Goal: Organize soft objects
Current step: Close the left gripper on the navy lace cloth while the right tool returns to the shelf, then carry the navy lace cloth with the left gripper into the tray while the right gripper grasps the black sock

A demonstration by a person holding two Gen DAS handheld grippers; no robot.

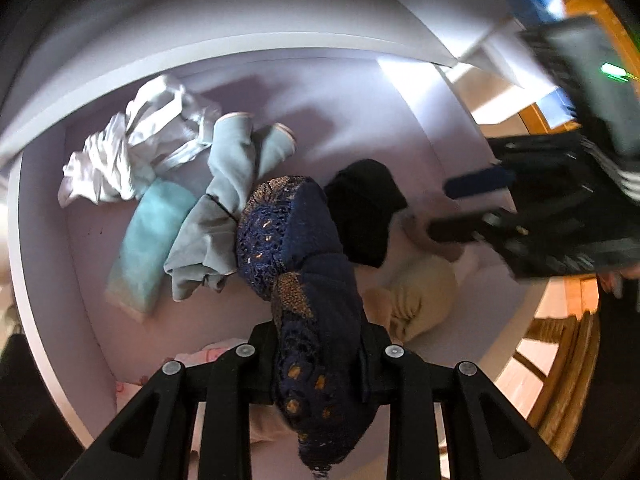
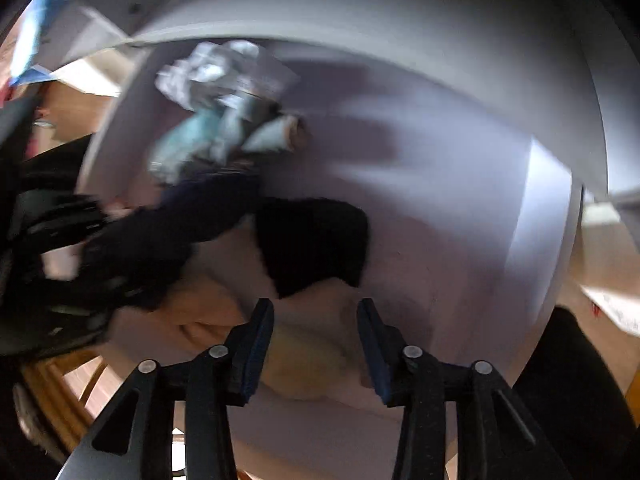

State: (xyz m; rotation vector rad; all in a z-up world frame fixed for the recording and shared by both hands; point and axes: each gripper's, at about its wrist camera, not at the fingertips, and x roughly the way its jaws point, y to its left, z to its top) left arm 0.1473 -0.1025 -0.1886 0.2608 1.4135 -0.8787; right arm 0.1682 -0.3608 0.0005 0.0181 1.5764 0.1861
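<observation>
I'm seeing a navy cloth (image 1: 316, 280) looking like open lace with dull gold flecks, a white garment (image 1: 132, 148) showing a satiny sheen, a turquoise cloth (image 1: 148, 240) looking fuzzy, and a smooth matt white drawer wall (image 1: 44, 248). My left fingers (image 1: 262, 344) are looking like matt black plastic.

- Left gripper (image 1: 320, 360): low centre of the left wrist view, jaws closed on a navy cloth (image 1: 308, 280) that bulges out above the fingers.
- Right gripper (image 2: 316, 344): bottom centre of its own view, fingers spread apart with blue pads (image 2: 256, 344), nothing between them.
- Right gripper again at the right edge of the left wrist view (image 1: 472, 204), blurred, fingers pointing left into the frame, parted.
</observation>
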